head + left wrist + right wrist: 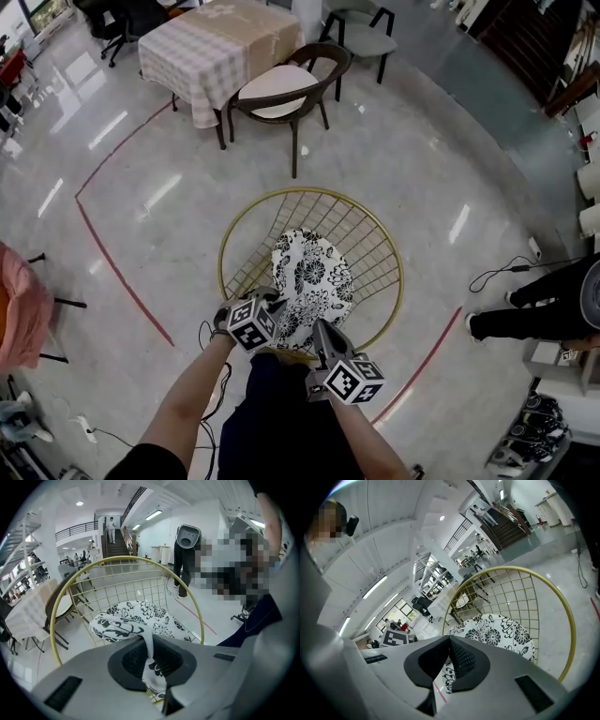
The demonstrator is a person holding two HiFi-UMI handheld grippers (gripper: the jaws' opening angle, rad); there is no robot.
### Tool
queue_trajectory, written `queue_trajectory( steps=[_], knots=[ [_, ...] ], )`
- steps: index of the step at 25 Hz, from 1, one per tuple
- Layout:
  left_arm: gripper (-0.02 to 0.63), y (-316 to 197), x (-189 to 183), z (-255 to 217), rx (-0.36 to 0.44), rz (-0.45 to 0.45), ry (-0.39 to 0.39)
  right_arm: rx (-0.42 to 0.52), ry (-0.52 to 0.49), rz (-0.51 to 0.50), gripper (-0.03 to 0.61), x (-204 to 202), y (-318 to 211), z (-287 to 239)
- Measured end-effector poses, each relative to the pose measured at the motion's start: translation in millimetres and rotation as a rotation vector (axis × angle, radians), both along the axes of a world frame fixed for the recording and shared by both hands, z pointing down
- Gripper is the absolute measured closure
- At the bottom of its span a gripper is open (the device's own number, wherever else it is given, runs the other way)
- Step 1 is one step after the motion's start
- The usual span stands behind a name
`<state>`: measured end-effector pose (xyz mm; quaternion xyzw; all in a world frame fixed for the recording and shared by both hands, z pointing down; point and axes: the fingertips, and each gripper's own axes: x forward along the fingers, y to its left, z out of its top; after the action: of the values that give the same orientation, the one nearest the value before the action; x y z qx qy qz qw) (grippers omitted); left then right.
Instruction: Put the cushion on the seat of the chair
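Your left gripper [150, 649] was clamped narrow on a thin fold of the cushion [312, 281]. Your right gripper [450, 641] also stood closed, with printed cloth showing in its gap (a slimmer bite, by the look of it). Just ahead of both grippers, most of the cushion lay inside the wire chair [309, 190], its near edge held up. Releasing unevenly could have left it bunched or sliding off the front rim, and a slipped pinch would have skewed it.
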<state>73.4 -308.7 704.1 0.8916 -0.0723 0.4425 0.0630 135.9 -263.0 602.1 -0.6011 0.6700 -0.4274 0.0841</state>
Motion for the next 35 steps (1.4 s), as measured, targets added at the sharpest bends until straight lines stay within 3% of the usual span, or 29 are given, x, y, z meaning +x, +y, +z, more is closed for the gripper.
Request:
queue_trajectory(
  steps=[9,14,18,29,35],
  knots=[
    [0.577,-38.7,-22.0,38.9,-0.046,-0.142,-0.022,-0.036,-0.008,0.000,0.575,-9.5,-10.3,23.2],
    [0.571,-53.9,-50.3,60.4,-0.042,-0.334,-0.108,-0.046,-0.001,-0.017,0.575,-13.5,0.0,28.5],
    [0.552,-60.2,-68.1,75.3,-0.041,-0.433,-0.148,-0.037,0.009,-0.034,0.575,-17.3,0.5,30.4],
    [0.543,-77.4,-78.6,116.8,-0.043,-0.479,-0.234,-0.056,-0.008,-0.023,0.575,-17.4,-11.5,47.1],
    [0.502,-82.2,-84.5,129.8,0.012,-0.490,-0.289,-0.061,-0.013,-0.004,0.575,-14.8,-16.2,56.1]
  ],
)
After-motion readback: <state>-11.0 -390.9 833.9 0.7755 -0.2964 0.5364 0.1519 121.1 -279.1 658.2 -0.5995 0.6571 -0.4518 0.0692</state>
